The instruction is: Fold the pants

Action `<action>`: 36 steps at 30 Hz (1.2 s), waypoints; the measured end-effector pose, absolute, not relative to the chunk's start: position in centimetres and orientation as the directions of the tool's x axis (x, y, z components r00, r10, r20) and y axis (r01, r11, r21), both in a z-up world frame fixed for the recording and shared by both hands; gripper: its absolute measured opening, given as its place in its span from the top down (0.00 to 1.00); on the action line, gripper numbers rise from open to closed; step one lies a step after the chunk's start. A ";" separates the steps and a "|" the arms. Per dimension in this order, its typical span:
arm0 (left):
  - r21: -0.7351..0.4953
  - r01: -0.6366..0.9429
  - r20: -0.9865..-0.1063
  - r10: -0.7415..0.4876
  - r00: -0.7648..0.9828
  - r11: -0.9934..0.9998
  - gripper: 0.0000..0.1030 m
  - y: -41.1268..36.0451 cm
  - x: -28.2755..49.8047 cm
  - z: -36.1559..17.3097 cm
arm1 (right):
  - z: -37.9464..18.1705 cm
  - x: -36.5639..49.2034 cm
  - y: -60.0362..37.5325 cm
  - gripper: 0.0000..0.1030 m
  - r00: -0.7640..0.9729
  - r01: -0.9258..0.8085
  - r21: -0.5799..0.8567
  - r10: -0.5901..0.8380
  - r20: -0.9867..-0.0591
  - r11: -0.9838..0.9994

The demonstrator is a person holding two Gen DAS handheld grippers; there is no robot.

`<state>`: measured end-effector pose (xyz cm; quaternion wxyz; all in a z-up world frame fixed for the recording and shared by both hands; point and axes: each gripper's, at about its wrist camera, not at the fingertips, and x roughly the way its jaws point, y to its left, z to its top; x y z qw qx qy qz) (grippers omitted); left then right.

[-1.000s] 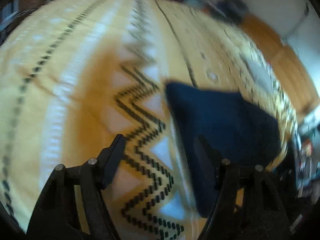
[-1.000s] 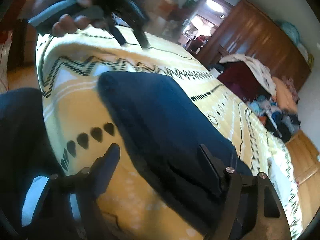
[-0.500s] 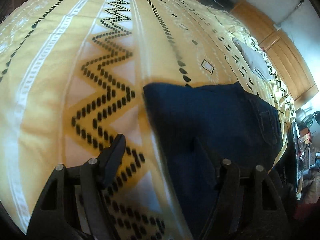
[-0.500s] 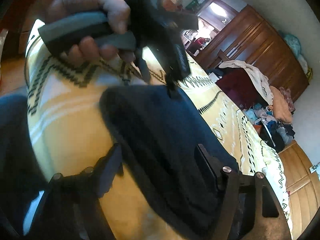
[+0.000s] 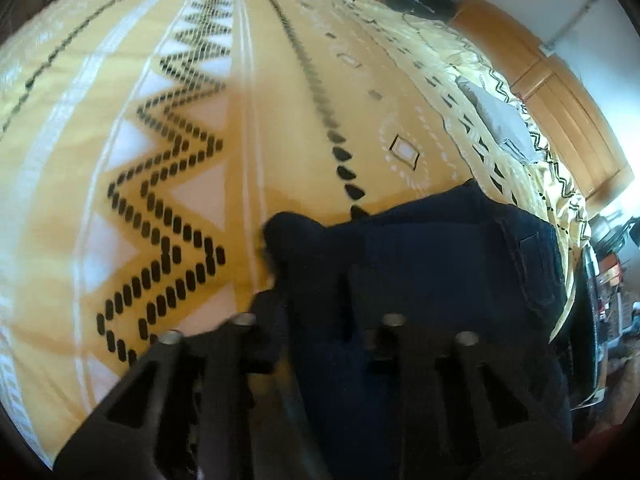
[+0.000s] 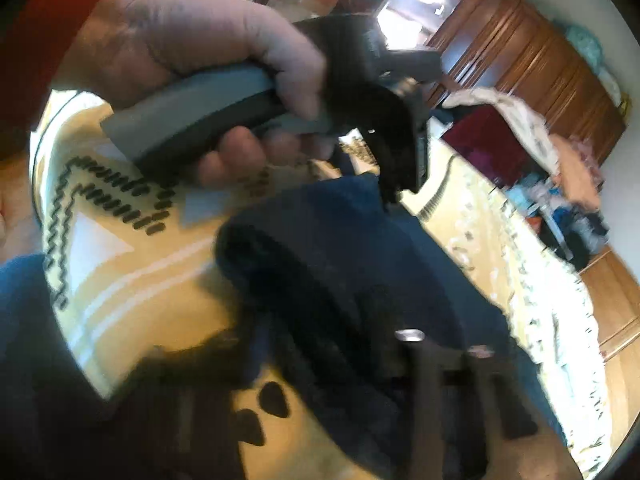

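Observation:
Dark navy pants (image 5: 440, 256) lie folded on a yellow patterned bedspread (image 5: 168, 128). In the left wrist view my left gripper (image 5: 316, 304) has its fingers closed in on a raised corner of the pants. In the right wrist view the pants (image 6: 344, 256) fill the middle, and my right gripper (image 6: 320, 360) is blurred, with its fingers closed in on the near folded edge. The person's hand holding the left gripper (image 6: 396, 152) shows above the far edge of the pants.
The bedspread (image 6: 120, 264) reaches the near bed edge, beside a person's blue-clad leg (image 6: 24, 344). A pillow (image 5: 496, 116) lies by the wooden headboard (image 5: 568, 96). A wooden wardrobe (image 6: 520, 52) and heaps of clothes (image 6: 568, 196) stand beyond the bed.
Both grippers went from wide open to closed on the pants. The left gripper came down onto the pants corner, and that corner now stands up.

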<state>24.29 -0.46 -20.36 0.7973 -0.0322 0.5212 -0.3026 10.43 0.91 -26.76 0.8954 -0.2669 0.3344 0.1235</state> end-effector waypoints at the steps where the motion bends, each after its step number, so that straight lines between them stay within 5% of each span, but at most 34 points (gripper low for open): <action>1: -0.355 0.451 -0.812 -0.509 0.285 0.819 0.79 -0.6 24.2 -20.1 | -26.3 10.8 0.4 0.75 0.734 -0.398 -0.359 0.058 -0.677 0.844; 9: -0.351 0.475 -0.723 -0.556 0.411 0.807 0.82 -3.7 22.8 -12.7 | -18.0 9.8 -9.1 0.82 0.772 -0.299 -0.054 0.208 -0.601 0.953; 18: -0.299 0.669 -0.645 -0.660 0.384 0.681 0.82 -20.7 22.4 -6.4 | -12.8 4.8 -28.9 0.83 0.831 -0.062 0.379 0.258 -0.493 0.923; 26: -0.248 0.790 -0.729 -0.645 0.228 0.560 0.82 -37.8 18.4 -11.6 | -16.8 -1.4 -44.8 0.83 0.848 0.141 0.574 0.201 -0.491 0.807; 36: -0.184 0.857 -0.819 -0.557 0.136 0.480 0.82 -49.0 12.3 -18.0 | -25.2 -7.5 -54.9 0.83 0.824 0.299 0.720 0.211 -0.526 0.626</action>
